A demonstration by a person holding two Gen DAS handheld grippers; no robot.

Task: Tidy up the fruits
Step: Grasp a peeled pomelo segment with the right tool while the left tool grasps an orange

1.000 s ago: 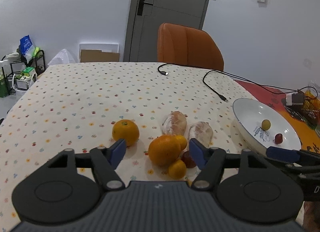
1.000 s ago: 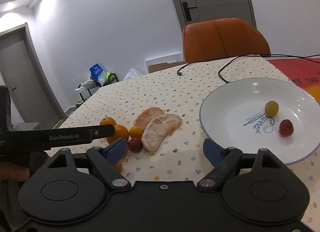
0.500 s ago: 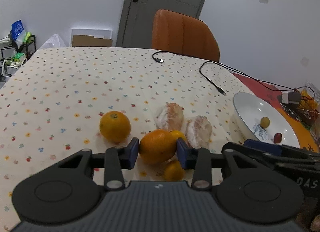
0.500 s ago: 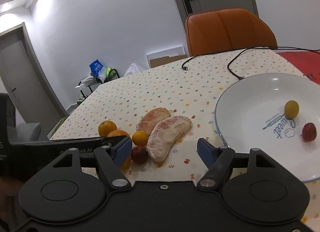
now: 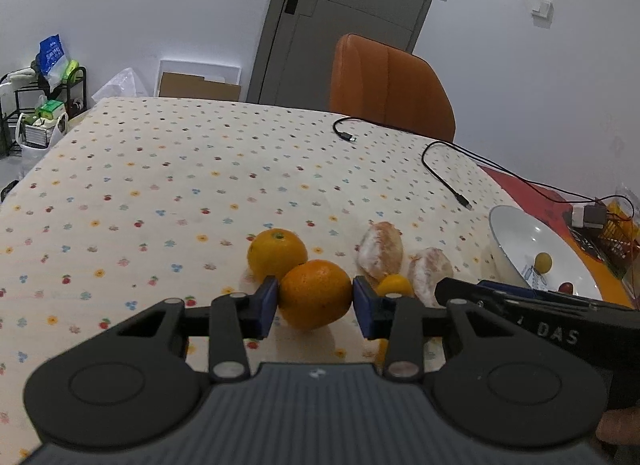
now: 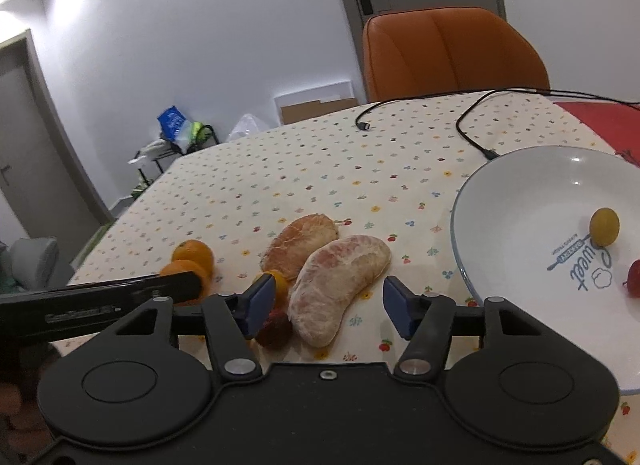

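My left gripper (image 5: 315, 299) is shut on a large orange (image 5: 315, 285), one blue pad on each side of it. A second orange (image 5: 277, 253) sits just behind on the flowered cloth. Two peeled pomelo segments (image 5: 380, 251) (image 5: 430, 273) and a small orange fruit (image 5: 394, 285) lie to the right. My right gripper (image 6: 328, 301) is open, its pads on either side of the nearer pomelo segment (image 6: 340, 289) without touching it. A dark red fruit (image 6: 274, 329) lies by its left pad. The white plate (image 6: 520, 193) holds a yellow fruit (image 6: 605, 225) and a red fruit (image 6: 634, 283).
Two black cables (image 5: 444, 177) lie across the far right of the table. An orange chair (image 5: 392, 85) stands behind the table. A red mat with a charger (image 5: 588, 217) lies beyond the plate. A shelf rack (image 5: 40, 105) stands at the far left.
My left gripper went from open to shut on the large orange. My right gripper moved left and forward, so the nearer pomelo segment now lies between its pads.
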